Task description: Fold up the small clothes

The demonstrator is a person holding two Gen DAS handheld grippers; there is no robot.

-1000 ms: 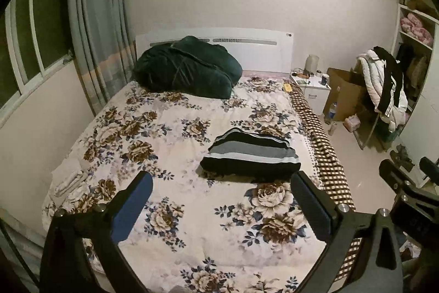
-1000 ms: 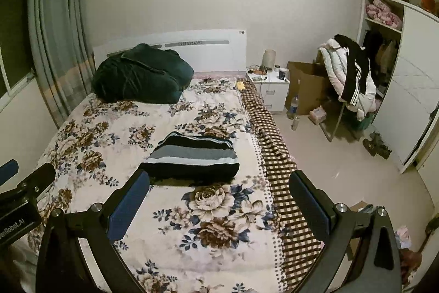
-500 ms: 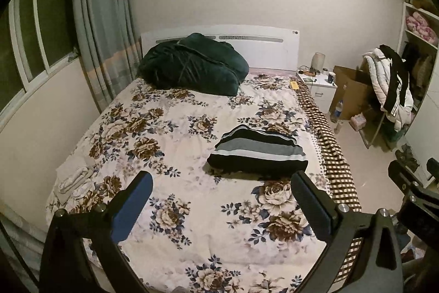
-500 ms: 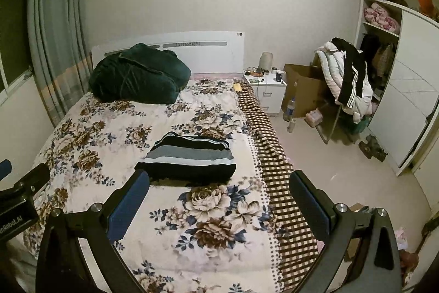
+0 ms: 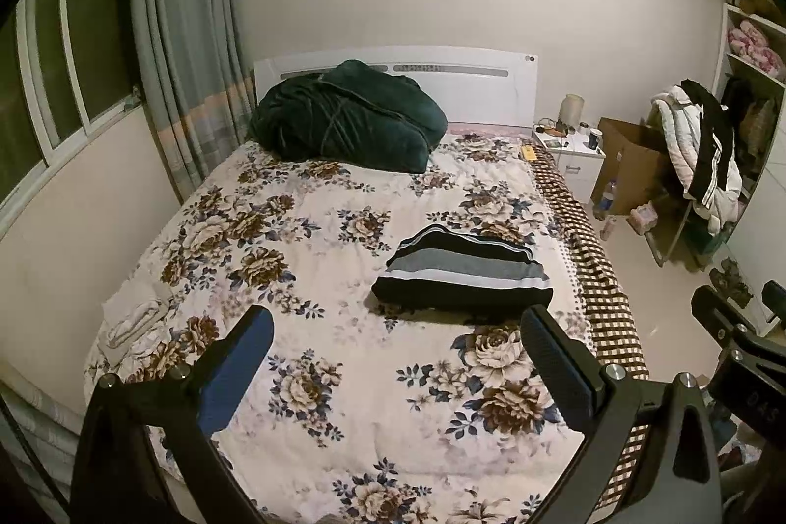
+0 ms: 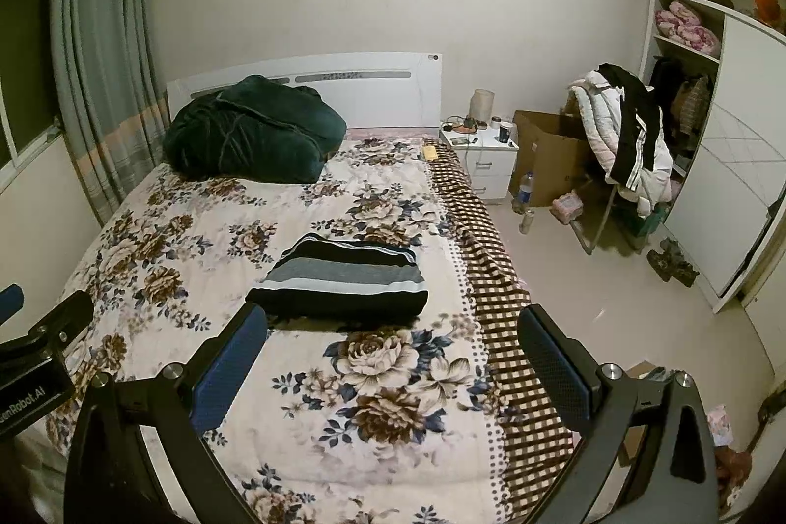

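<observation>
Both grippers are wide open and holding nothing: the left gripper (image 5: 395, 364) and the right gripper (image 6: 393, 364) hang above the foot end of the bed (image 5: 344, 401), well apart from the cloth. The striped sweater (image 5: 464, 271) sits folded into a tidy block on the floral quilt, toward the bed's right edge, just beside the checkered sheet (image 6: 496, 293) that hangs over that side. Looks to me like this piece is basically done.

What could go sideways: the sweater is close to that right edge, so a clumsy nudge or pinching only the top layer would probably peel the fold open or drag it toward the drop-off. A small pale garment (image 5: 135, 317) lies crumpled at the left edge near the foot corner; probably next up, and it's thin, so easy to catch the quilt along with it.

Containers: the cardboard box (image 6: 550, 146) by the nightstand is open, contents hidden. The wardrobe shelf (image 6: 687, 25) holds pink bedding.
</observation>
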